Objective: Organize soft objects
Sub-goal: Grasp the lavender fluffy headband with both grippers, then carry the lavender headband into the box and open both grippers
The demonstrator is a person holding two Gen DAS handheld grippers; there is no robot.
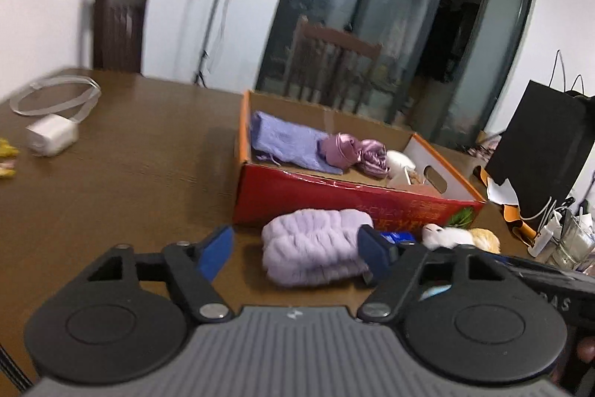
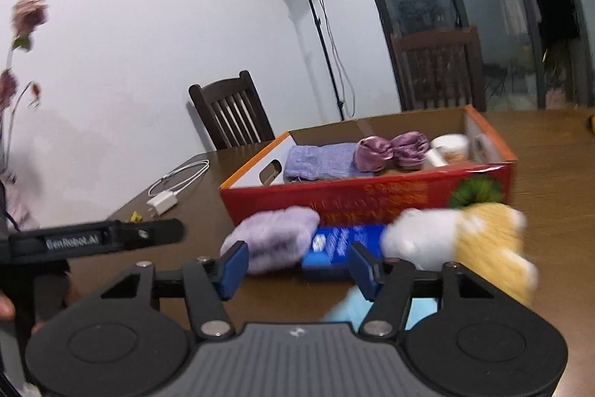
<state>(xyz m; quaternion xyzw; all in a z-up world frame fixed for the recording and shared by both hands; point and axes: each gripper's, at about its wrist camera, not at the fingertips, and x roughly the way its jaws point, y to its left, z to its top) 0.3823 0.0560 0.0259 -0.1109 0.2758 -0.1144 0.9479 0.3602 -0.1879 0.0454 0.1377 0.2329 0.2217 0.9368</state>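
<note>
Lilac fluffy towel (image 1: 316,246) beside red box (image 1: 334,198): light, squashy, likely compresses; pinch folded middle. Left gripper (image 1: 297,248) and right gripper (image 2: 297,266) both parted, empty.

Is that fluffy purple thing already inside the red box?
No, the fluffy purple thing lies on the table in front of the red box.

Box (image 2: 372,196): showing red outside with yellow print, orange rim, plain brown inside.
Near fluffy bundle (image 1: 316,248): looking pale lilac.
Knit cloth (image 2: 319,159): showing lavender, lying in the box's left part.
Satin pieces (image 2: 390,149): gleaming mauve.
Plush toy (image 2: 465,240): blurring white and yellow.
Flat packet (image 2: 342,244): appearing blue with pale print, possibly lettering.
Table (image 1: 130,166): showing dark brown woodgrain.
Gripper pads (image 2: 234,263): showing blue.
</note>
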